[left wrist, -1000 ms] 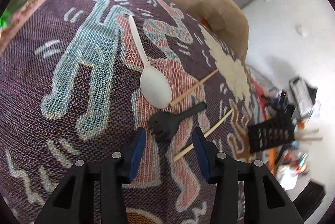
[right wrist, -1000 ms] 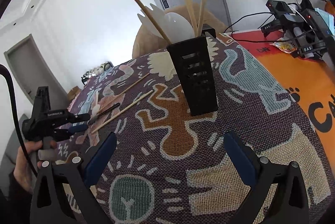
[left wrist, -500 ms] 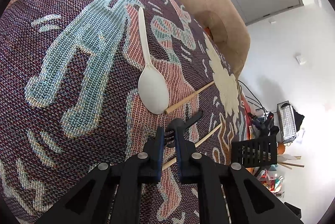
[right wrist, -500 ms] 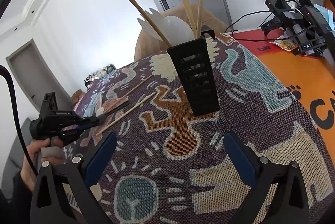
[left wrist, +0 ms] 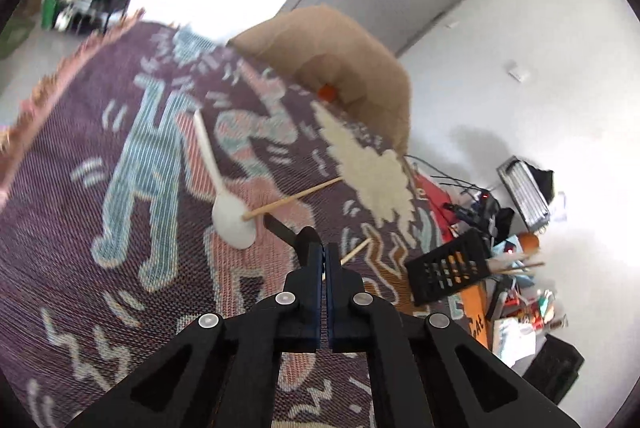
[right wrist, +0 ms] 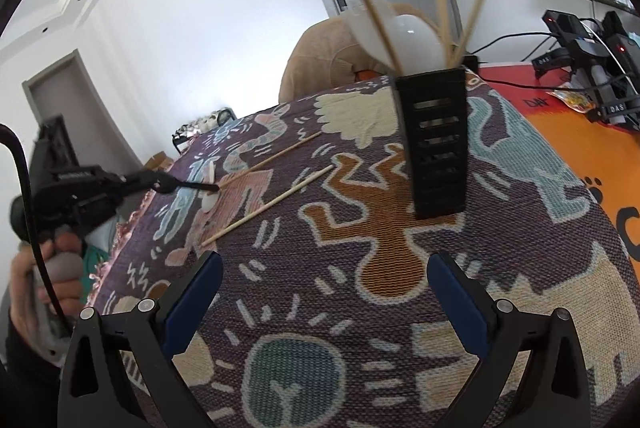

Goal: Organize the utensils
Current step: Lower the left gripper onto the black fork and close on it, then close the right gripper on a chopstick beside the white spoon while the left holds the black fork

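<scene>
My left gripper (left wrist: 325, 248) is shut on a black fork (left wrist: 280, 226) and holds it lifted above the patterned cloth; it also shows in the right wrist view (right wrist: 164, 183) with the fork handle (right wrist: 198, 185) sticking out. A white spoon (left wrist: 228, 195) and two wooden chopsticks (left wrist: 292, 199) (right wrist: 268, 205) lie on the cloth. The black slotted holder (right wrist: 438, 143) stands upright with chopsticks and white utensils in it. My right gripper (right wrist: 324, 292) is open and empty, low over the cloth in front of the holder.
The woven cloth (right wrist: 360, 348) covers the table. A tan chair back (left wrist: 340, 59) stands at the far edge. Black chargers and cables (right wrist: 588, 67) sit on the orange mat (right wrist: 580, 155) at the right. The holder also shows in the left wrist view (left wrist: 448, 268).
My left gripper closed on the black fork and lifted it off the cloth. My right gripper moved a little closer to the holder and stayed open.
</scene>
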`<action>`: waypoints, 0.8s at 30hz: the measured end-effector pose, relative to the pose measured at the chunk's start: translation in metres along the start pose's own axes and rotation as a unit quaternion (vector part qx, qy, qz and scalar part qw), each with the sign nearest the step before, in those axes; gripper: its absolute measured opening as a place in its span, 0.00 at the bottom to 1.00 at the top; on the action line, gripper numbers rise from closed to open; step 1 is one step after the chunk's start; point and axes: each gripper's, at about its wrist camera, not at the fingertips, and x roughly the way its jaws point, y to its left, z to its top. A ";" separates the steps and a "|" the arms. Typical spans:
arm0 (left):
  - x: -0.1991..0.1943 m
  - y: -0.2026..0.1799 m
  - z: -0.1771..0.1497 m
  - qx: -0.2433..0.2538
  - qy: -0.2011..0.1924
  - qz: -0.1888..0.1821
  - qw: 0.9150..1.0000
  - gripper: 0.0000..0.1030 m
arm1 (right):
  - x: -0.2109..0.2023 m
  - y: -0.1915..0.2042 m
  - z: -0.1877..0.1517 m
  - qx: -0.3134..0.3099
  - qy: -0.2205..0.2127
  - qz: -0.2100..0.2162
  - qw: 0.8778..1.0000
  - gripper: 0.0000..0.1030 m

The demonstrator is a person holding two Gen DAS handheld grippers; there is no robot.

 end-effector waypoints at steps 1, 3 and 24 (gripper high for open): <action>-0.005 -0.003 0.001 0.006 -0.003 -0.001 1.000 0.00 | 0.001 0.003 0.001 -0.004 0.001 0.002 1.000 1.00; -0.018 -0.009 0.003 0.018 -0.008 -0.006 1.000 0.00 | 0.002 0.008 0.003 -0.012 0.001 0.004 1.000 1.00; -0.076 0.027 0.015 0.024 -0.063 0.042 0.997 0.00 | 0.097 0.099 0.056 -0.213 0.087 0.010 0.973 0.73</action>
